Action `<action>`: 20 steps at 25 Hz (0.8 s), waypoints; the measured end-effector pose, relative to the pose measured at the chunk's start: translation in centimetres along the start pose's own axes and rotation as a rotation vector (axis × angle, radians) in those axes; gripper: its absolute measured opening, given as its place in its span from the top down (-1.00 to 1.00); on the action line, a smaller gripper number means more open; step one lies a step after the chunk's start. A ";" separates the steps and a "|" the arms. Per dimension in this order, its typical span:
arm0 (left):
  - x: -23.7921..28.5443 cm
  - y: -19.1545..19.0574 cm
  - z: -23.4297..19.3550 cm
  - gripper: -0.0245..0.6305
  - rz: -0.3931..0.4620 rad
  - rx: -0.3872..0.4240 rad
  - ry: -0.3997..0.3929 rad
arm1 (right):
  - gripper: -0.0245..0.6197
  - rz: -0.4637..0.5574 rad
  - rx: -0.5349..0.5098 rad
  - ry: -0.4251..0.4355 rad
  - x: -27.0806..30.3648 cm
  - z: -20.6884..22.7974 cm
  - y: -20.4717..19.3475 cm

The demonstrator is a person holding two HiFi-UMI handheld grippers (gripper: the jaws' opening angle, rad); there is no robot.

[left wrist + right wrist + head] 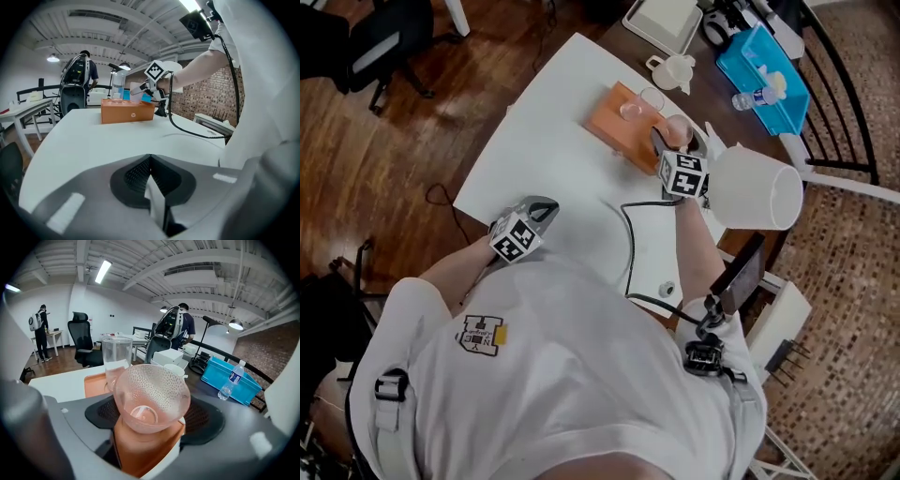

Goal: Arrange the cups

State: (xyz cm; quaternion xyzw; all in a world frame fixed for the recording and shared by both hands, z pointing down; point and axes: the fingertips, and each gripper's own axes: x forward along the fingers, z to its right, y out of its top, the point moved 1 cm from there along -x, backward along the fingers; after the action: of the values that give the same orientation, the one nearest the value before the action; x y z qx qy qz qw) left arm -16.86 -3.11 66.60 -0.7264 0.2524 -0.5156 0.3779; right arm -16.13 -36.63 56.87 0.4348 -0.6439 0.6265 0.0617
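Tongs first: my right tongs (152, 420) clamp a dimpled pink cup (152, 394), its mouth tipped back toward the camera, above the edge of the orange box (93, 383). A clear tall glass (116, 357) stands upright on that box. My left tongs (151, 161) are pressed together, empty, low over the white table (553, 150).
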 end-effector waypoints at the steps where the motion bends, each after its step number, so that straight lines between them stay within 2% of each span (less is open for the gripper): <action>1: 0.0 0.0 -0.1 0.92 -0.002 -0.003 0.000 | -0.30 0.001 0.001 0.002 0.2 -0.1 -0.1; 9: -0.1 -0.2 -0.1 0.92 -0.018 -0.014 -0.004 | -0.29 0.028 -0.009 0.011 0.4 -0.8 -0.2; 20: 0.1 -0.3 -0.6 0.92 -0.017 -0.007 0.031 | -0.27 0.029 0.028 0.042 0.8 -0.9 -0.5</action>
State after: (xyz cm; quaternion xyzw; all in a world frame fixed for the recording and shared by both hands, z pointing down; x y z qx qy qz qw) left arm -17.41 -3.18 66.99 -0.7217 0.2540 -0.5292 0.3668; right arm -16.69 -36.18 57.97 0.4130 -0.6399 0.6453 0.0600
